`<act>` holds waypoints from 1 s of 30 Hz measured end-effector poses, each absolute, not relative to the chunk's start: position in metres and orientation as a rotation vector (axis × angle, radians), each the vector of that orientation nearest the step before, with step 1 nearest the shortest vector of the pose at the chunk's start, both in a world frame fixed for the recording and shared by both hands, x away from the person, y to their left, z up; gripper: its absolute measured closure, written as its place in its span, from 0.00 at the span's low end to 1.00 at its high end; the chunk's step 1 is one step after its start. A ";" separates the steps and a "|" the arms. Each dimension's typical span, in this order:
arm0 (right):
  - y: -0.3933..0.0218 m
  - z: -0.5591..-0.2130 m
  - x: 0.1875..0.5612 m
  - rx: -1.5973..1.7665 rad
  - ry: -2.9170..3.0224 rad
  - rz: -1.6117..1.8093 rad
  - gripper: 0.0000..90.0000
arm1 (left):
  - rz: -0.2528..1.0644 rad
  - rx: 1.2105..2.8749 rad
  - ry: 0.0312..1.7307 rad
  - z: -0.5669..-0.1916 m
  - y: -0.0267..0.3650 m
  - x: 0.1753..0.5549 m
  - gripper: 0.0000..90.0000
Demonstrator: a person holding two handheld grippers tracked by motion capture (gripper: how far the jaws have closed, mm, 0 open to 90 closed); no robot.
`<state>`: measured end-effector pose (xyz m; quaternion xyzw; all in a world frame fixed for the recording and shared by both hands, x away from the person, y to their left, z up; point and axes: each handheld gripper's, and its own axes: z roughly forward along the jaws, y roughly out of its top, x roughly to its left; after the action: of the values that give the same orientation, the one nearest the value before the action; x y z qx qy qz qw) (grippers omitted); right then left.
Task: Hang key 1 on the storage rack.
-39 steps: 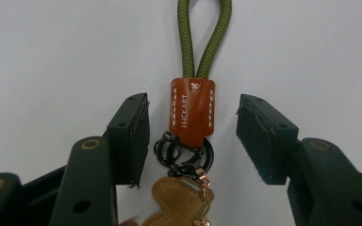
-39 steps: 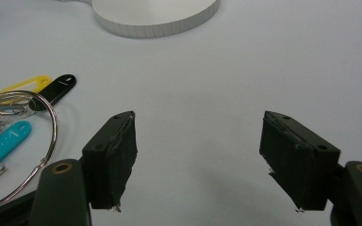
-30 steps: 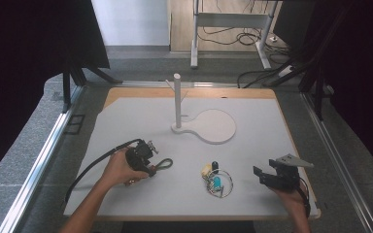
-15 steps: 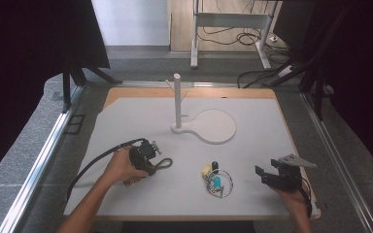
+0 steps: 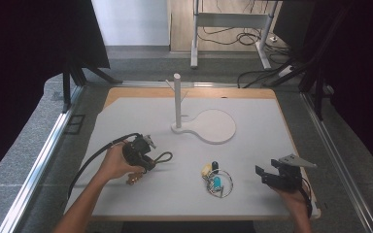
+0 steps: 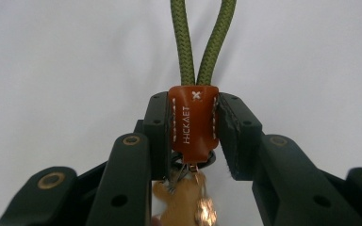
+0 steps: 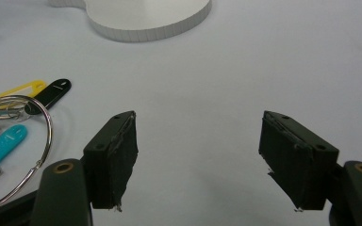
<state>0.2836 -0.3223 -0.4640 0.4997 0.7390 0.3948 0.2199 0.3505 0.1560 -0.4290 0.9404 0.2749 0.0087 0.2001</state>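
Right, the white counter [image 5: 141,116] spreads wide, and standing toward its far side is a white stand [image 5: 178,102], an upright post with small pegs near the top on a flat base that widens into a round tray [image 5: 217,125]. Nothing lies in that tray.

On to the hands. The left gripper [image 6: 193,129] has just been closing, and its fingers [image 6: 159,127] are now clenched on the orange leather tab of an olive cord keychain [image 6: 193,120], at the near left of the counter. The cord loop runs out ahead of the fingers, and brass-coloured bits dangle below the tab. The right gripper [image 7: 198,160] hovers at the near right, fingers released and wide apart, with bare counter between them.

Between the two hands lies a key ring [image 5: 218,182] with blue, yellow and black tags, untouched.

For the step in hand, I'd say hold that pinch squarely on the tab so the loop stays free and open, lift straight up so the dangling metal clears the counter, then carry it level toward the post, presumably to hook the loop over a peg.
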 end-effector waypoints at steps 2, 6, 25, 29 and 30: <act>-0.322 -0.464 0.284 1.384 2.042 1.093 0.32 | 0.031 2.592 0.770 -0.424 0.160 0.350 0.75; -0.322 -0.465 0.284 1.387 2.045 1.089 0.32 | 0.030 2.541 0.768 -0.415 0.167 0.351 0.75; -0.322 -0.467 0.284 1.396 2.046 1.103 0.32 | 0.006 2.417 0.790 -0.390 0.188 0.362 0.75; -0.323 -0.467 0.284 1.398 2.045 1.104 0.32 | 0.009 2.432 0.787 -0.387 0.188 0.366 0.75; -0.323 -0.467 0.284 1.400 2.046 1.104 0.32 | 0.010 2.434 0.788 -0.387 0.187 0.367 0.75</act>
<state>0.2839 -0.3231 -0.4667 0.5042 0.7366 0.3976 0.2123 0.3666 0.1874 -0.3865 0.9112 0.2951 0.0038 0.2875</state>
